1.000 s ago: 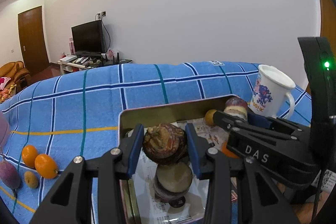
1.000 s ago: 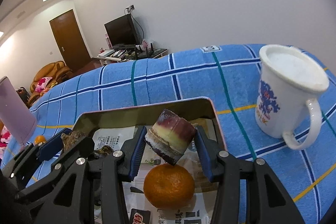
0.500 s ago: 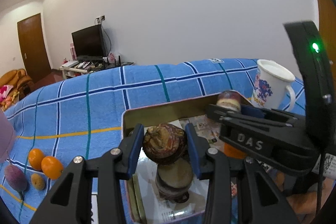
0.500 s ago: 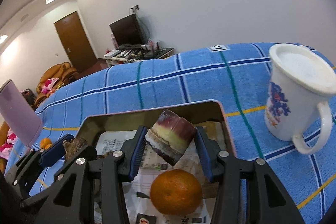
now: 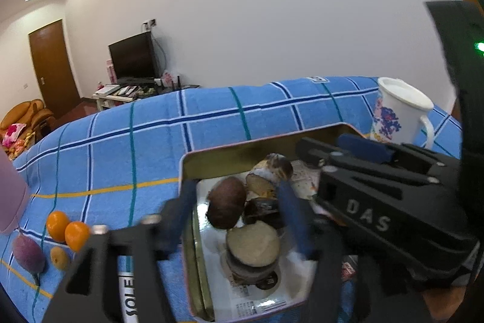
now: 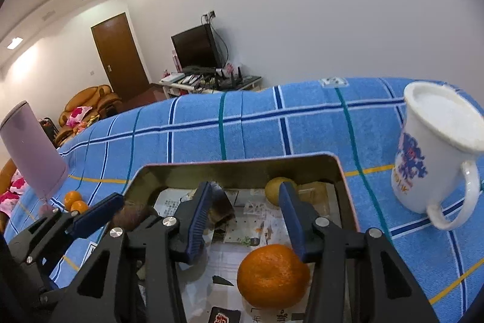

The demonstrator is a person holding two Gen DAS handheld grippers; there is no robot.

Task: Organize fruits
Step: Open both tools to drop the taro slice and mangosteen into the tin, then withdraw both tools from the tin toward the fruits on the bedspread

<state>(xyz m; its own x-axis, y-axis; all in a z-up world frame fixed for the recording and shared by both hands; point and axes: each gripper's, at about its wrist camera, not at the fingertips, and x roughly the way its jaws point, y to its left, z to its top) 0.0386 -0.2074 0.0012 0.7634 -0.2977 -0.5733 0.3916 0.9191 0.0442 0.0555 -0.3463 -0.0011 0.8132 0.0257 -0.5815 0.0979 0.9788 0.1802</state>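
Both my grippers, left [image 5: 239, 211] and right [image 6: 245, 214], hang spread and empty over the tin tray [image 6: 348, 196], which already holds sugarcane pieces [image 5: 252, 244] and a tangerine [image 6: 272, 280]. Farther left, two tangerines [image 5: 68, 230] await on the blanket [image 5: 211, 123].

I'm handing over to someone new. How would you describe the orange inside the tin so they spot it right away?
Find the gold metal tin on the blue checked cloth, left of the white mug. On its newspaper lining, nearest the camera, sits the orange, below the open right gripper. It is the tin's only bright orange fruit, larger than the yellowish one by the far wall.
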